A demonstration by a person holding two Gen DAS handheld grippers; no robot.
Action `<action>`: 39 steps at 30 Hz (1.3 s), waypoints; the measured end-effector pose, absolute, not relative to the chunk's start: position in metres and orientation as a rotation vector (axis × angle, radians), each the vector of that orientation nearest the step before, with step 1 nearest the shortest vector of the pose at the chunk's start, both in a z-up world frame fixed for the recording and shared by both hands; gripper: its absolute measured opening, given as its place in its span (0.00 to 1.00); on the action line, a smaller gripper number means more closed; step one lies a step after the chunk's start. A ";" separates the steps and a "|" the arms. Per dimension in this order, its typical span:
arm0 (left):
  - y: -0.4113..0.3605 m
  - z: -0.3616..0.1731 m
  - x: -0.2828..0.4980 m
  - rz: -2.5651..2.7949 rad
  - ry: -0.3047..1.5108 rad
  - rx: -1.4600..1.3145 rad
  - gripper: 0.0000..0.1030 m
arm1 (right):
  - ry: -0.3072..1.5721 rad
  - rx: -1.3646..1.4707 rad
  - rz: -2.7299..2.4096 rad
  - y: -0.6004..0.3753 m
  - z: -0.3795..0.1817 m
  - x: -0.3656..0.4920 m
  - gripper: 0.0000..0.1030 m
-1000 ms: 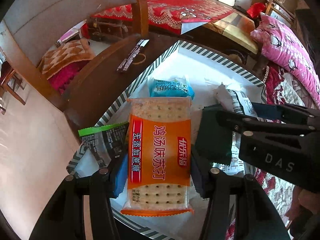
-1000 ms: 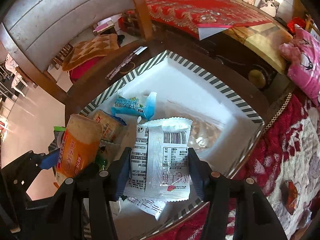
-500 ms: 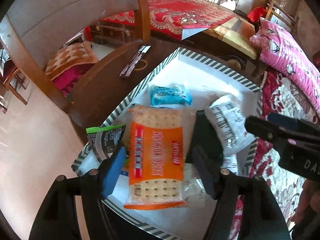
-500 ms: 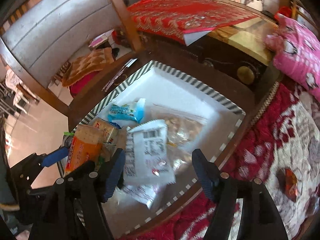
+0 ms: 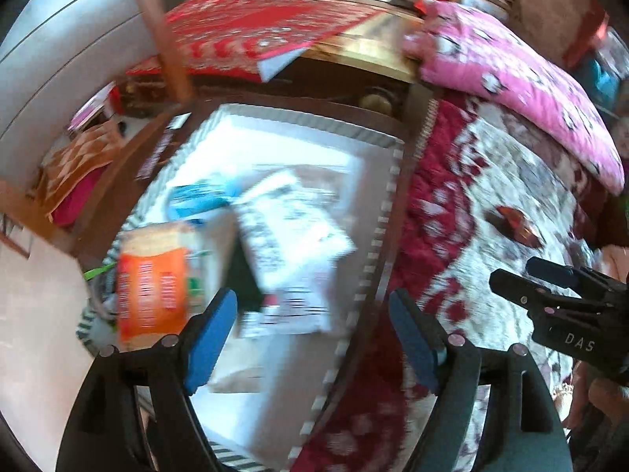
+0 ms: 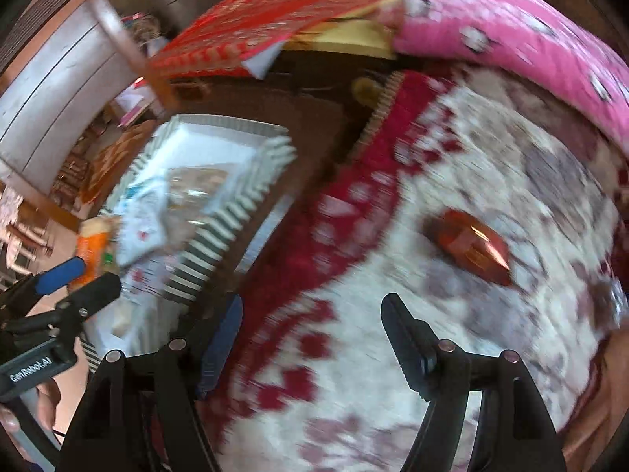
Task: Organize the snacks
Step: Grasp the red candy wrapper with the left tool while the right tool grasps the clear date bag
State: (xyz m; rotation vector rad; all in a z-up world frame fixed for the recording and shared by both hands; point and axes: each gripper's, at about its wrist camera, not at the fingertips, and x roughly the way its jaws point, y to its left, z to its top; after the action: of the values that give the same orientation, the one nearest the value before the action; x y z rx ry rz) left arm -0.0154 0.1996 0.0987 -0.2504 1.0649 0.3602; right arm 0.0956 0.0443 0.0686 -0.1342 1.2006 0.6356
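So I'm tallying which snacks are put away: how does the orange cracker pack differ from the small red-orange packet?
The orange cracker pack lies in the striped tray among other snacks; the red-orange packet lies alone on the red-and-white quilt, outside it. The cracker pack looks like a flat oblong with a pale top end; the packet looks glossy, with tapered ends. Neither is in a gripper.

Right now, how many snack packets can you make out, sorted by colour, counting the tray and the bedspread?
Orange cracker packet in the striped-rim white tray: 1
Blue packet in the tray: 1
White printed packets in the tray: at least 1; blur hides more
Red-orange packet on the red-and-white bedspread: 1
Total: at least 4
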 end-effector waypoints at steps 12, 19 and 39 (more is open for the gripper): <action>0.128 0.086 0.038 0.228 1.126 -0.199 0.77 | 1.215 -0.040 0.350 -0.116 0.055 0.143 0.83; 0.105 0.077 0.068 0.187 1.152 -0.187 0.77 | 1.210 0.111 0.102 -0.213 0.034 0.179 0.88; 0.065 0.055 0.151 0.070 1.205 -0.191 0.78 | 1.175 0.102 0.231 -0.242 0.007 0.201 0.45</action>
State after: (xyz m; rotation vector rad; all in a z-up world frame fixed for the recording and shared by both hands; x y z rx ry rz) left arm 0.1510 0.0650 0.0549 -0.1911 1.2048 0.0699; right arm 0.2006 -0.2415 0.0067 0.1017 1.1750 0.2309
